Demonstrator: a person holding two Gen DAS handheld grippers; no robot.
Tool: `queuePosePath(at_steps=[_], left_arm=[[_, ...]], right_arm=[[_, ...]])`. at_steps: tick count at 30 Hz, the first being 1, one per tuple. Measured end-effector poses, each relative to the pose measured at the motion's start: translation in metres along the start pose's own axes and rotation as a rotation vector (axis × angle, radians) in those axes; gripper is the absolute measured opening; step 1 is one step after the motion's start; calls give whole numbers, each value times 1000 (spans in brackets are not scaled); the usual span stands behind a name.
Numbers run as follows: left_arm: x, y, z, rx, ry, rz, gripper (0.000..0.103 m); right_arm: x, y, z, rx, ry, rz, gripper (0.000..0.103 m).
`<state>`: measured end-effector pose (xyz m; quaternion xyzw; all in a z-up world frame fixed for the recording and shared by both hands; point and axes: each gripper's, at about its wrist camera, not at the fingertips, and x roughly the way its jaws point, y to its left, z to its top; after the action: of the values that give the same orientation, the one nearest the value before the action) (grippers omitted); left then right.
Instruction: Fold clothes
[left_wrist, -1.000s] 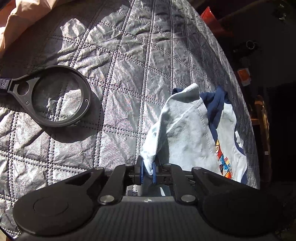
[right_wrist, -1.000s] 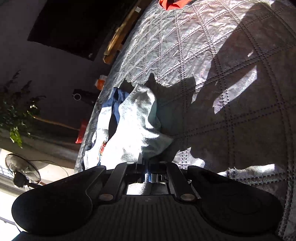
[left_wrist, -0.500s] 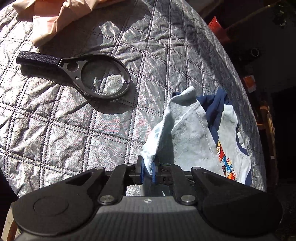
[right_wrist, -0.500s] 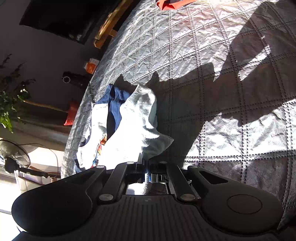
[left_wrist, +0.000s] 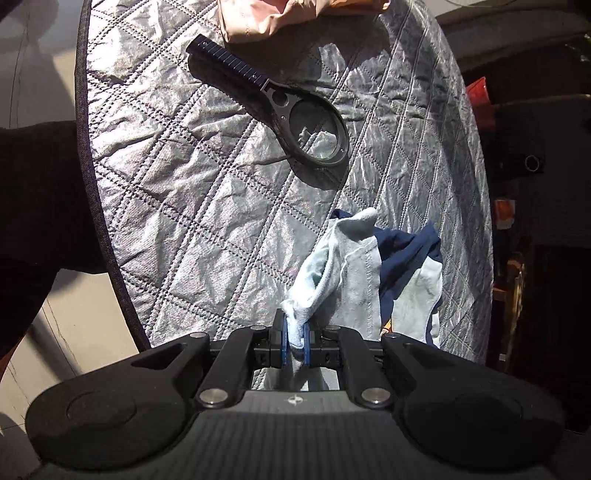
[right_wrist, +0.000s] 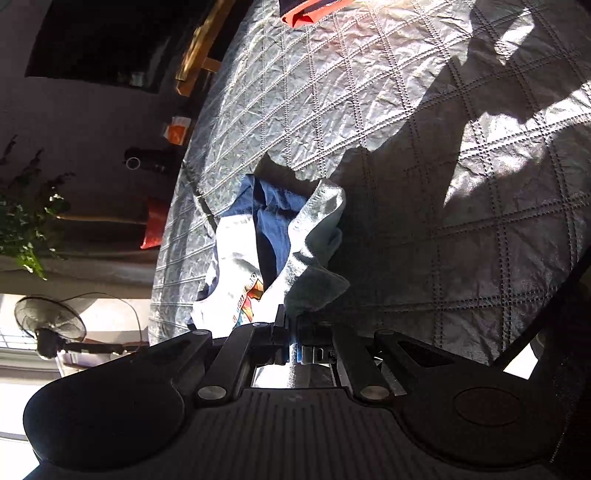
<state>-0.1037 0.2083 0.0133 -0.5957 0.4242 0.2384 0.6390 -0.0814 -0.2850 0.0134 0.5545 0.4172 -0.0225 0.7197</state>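
On the quilted silver cover (left_wrist: 207, 206) lies a small pale-blue T-shirt (left_wrist: 351, 273) with navy trim and a printed front, bunched near the cover's edge. Both tools are clamped onto it: the left gripper (left_wrist: 294, 341) pinches one pale-blue edge between its blue pads, and the right gripper (right_wrist: 293, 341) is closed on another part of the same fabric, which rises from the heap toward each set of jaws. My reading is that the shirt is being lifted and drawn out so it can be spread flat for folding. To do that well, the two grips should pull apart evenly until the cloth between them is taut, then lower it onto bare cover, clear of the black magnifying glass (left_wrist: 295, 122) and the peach garment (left_wrist: 280, 14) beyond it. Uneven tension would likely leave the navy sleeve twisted underneath.
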Motion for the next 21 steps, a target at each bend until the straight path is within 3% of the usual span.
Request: queuePosePath(at_steps=[6, 12, 16, 17, 21], left_arm=[[14, -63, 20, 26, -2, -84, 7], [56, -135, 49, 86, -12, -132, 7], [100, -165, 64, 132, -7, -90, 8], [111, -166, 68, 125, -1, -65, 9], [141, -147, 75, 71, 6, -15, 14]], right_arm=[[36, 55, 43, -12, -44, 88, 4], [105, 87, 92, -38, -81, 26, 4], [150, 81, 108, -80, -70, -92, 7], [159, 77, 110, -93, -68, -114, 14], [168, 76, 112, -150, -107, -105, 23]])
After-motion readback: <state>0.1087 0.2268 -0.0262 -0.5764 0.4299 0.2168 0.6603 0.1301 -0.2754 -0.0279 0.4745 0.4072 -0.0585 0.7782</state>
